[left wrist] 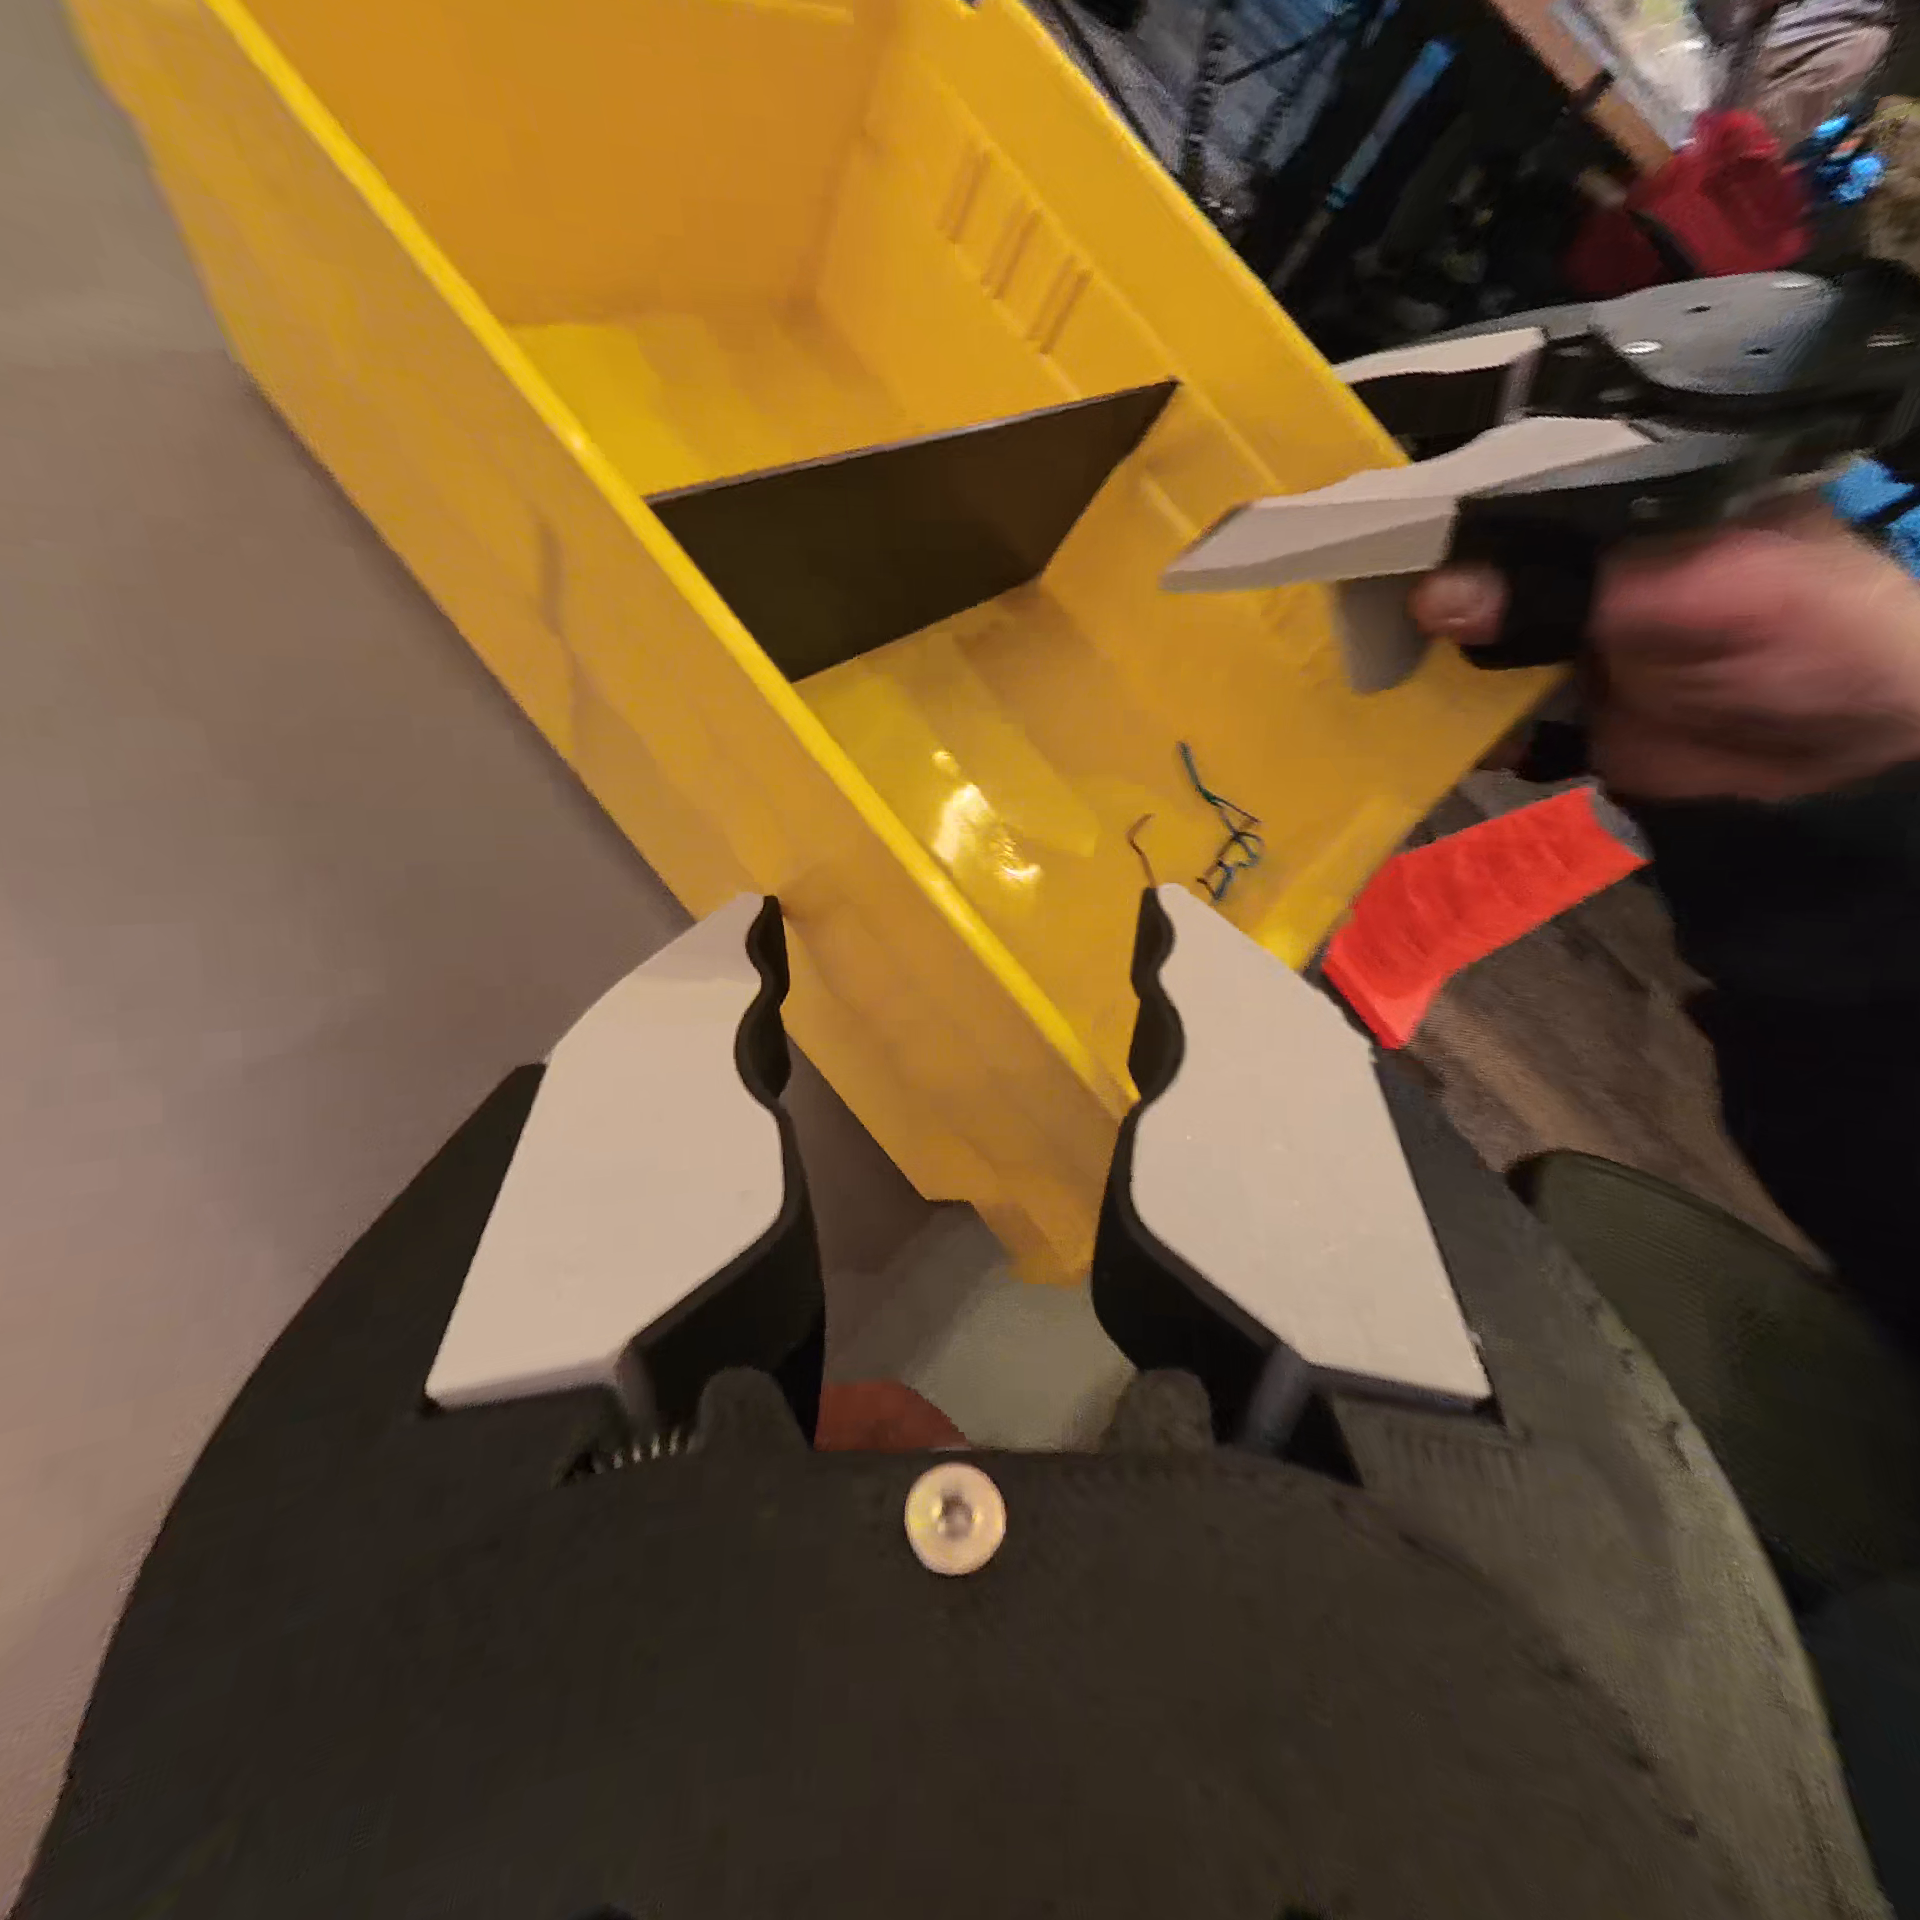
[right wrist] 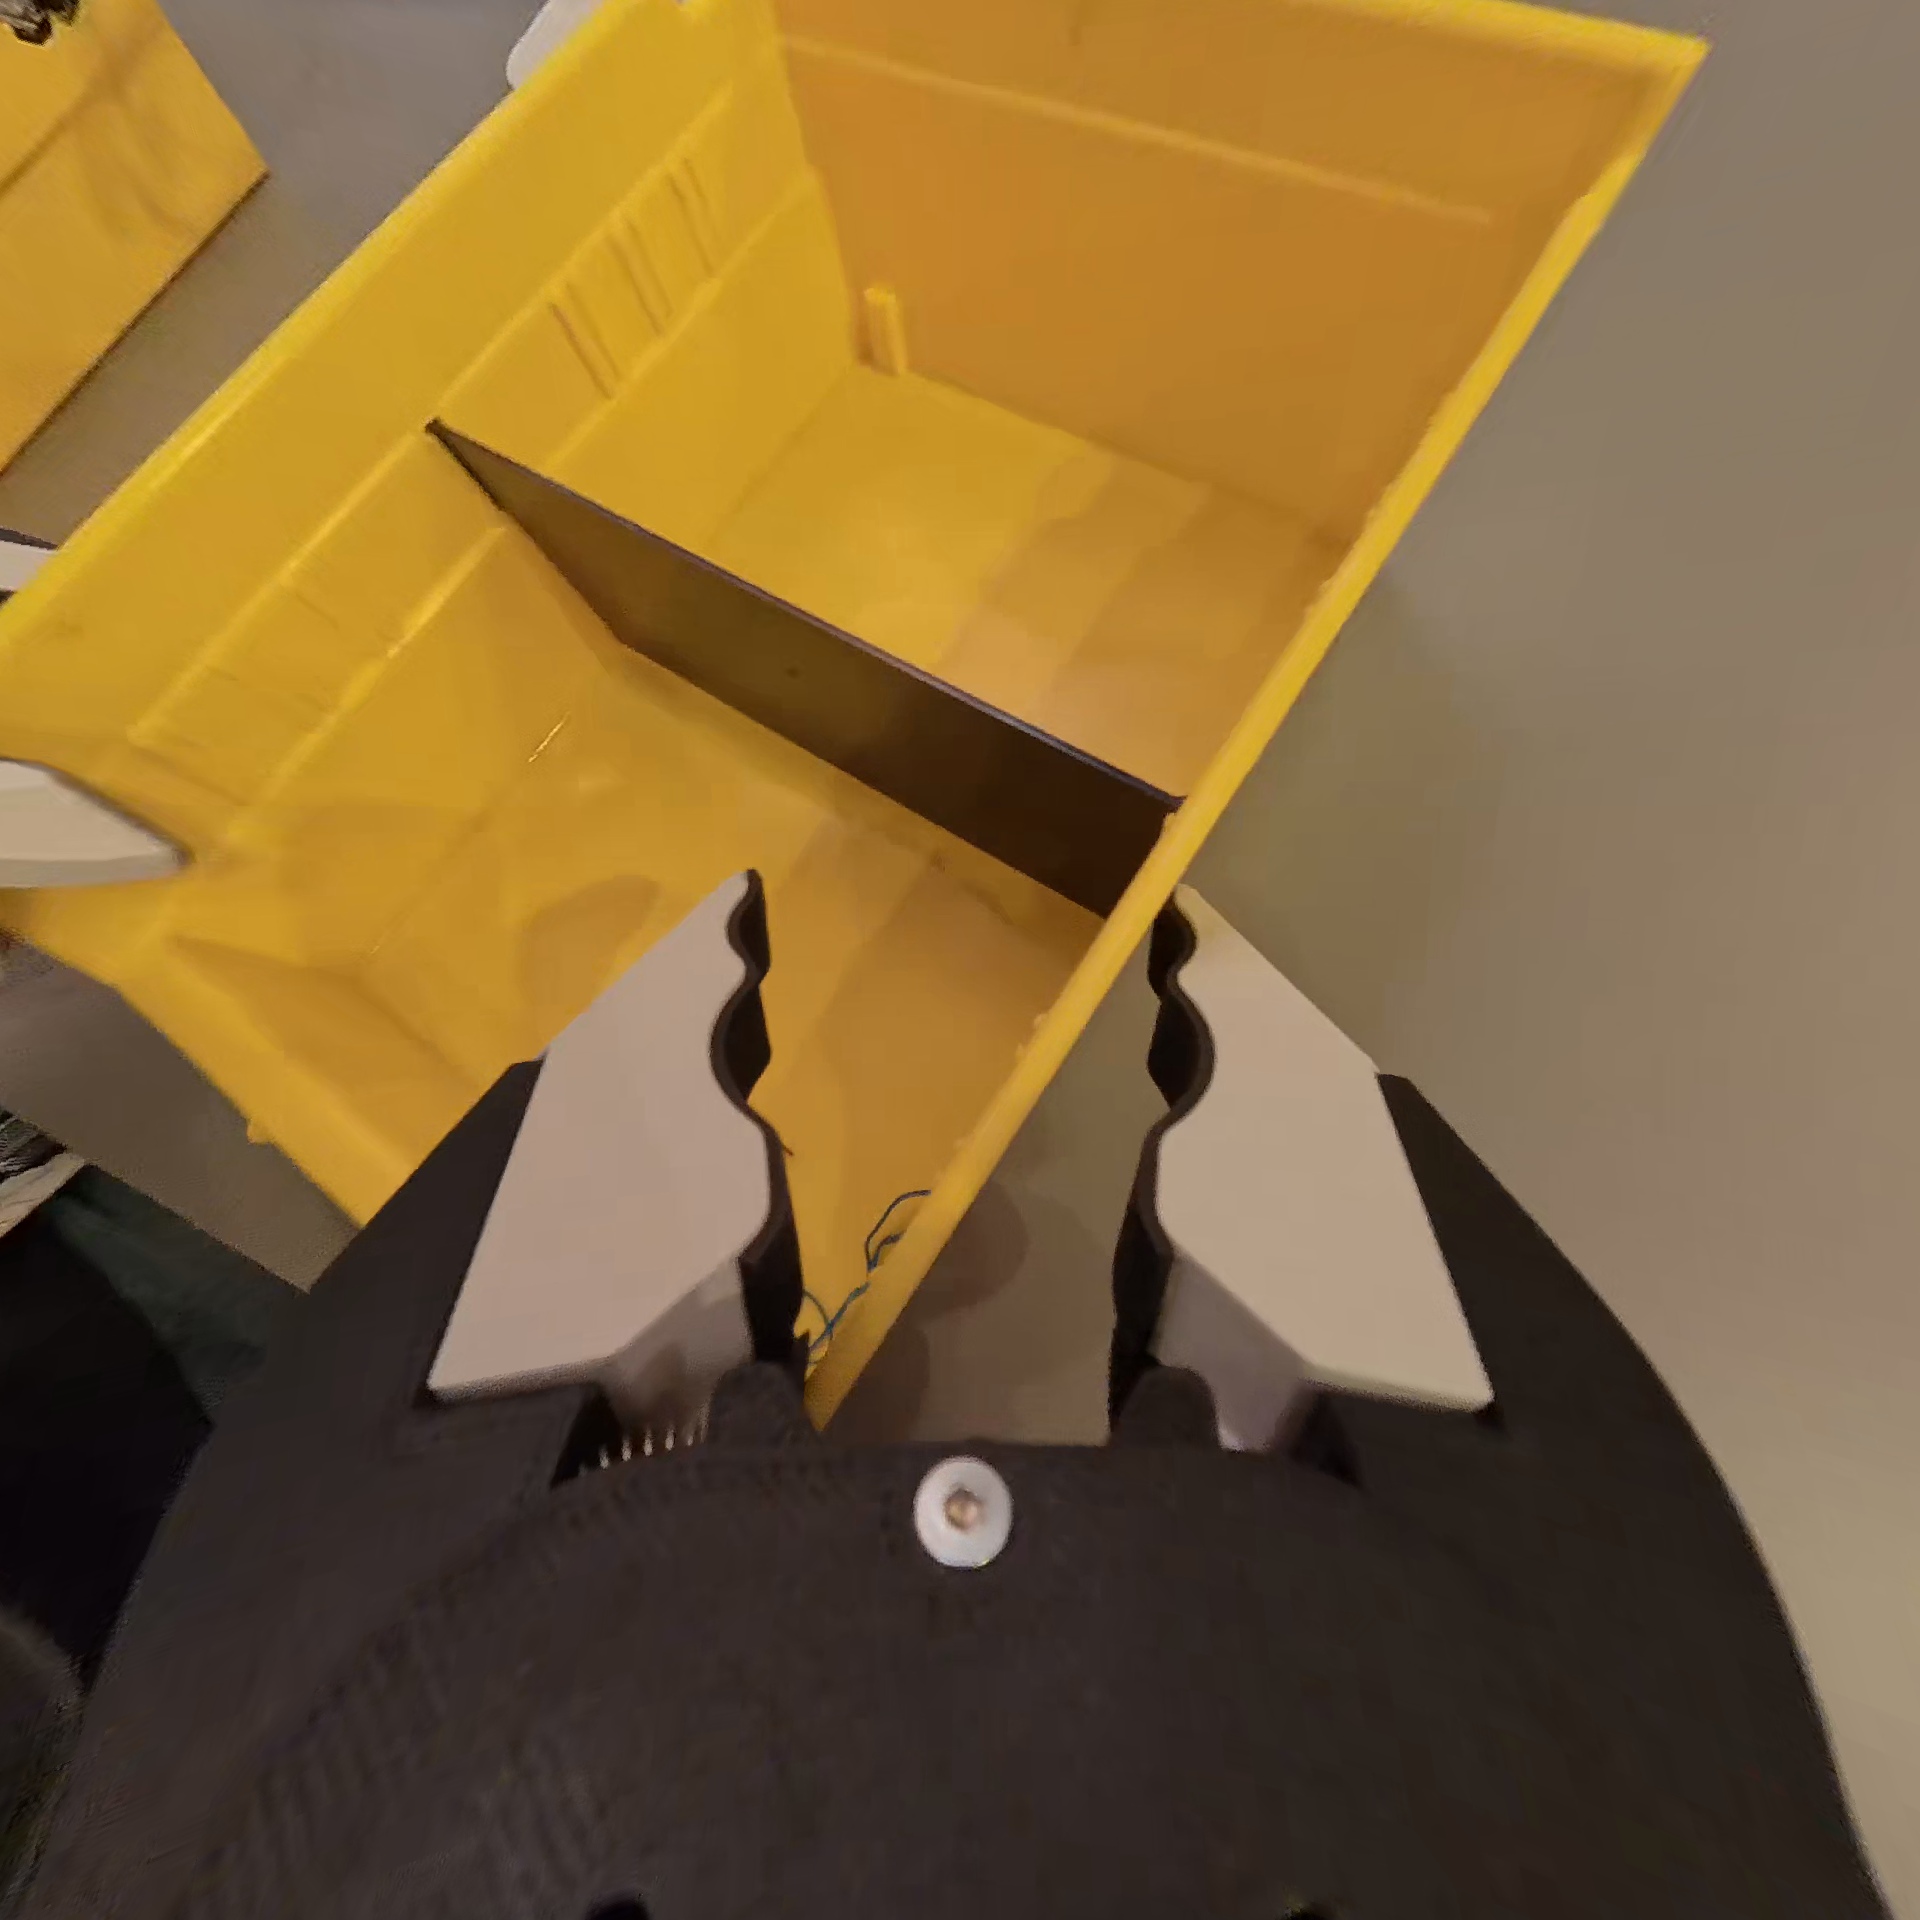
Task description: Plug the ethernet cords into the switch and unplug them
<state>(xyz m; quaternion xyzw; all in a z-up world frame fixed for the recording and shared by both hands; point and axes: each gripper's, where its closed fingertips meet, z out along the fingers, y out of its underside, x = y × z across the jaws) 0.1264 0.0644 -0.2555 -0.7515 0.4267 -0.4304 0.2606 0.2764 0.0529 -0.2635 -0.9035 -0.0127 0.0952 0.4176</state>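
Observation:
No ethernet cord or switch shows in either view. A yellow plastic bin (left wrist: 468,644) with a black divider (left wrist: 894,540) lies on a grey table. My left gripper (left wrist: 956,904) is open, with the bin's near corner wall between its fingers. My right gripper (right wrist: 961,894) is open, with the bin's right wall (right wrist: 1039,1039) between its fingers. It also shows in the left wrist view (left wrist: 1257,476), held by a hand over the bin's far wall. Both halves of the bin (right wrist: 935,156) hold only thin wire scraps (left wrist: 1226,821) near the front.
A second yellow bin (right wrist: 94,208) stands at the top left of the right wrist view. An orange-red object (left wrist: 1475,914) lies beside the bin off the table edge. Dark clutter fills the background at upper right. The grey table (right wrist: 1610,727) stretches right of the bin.

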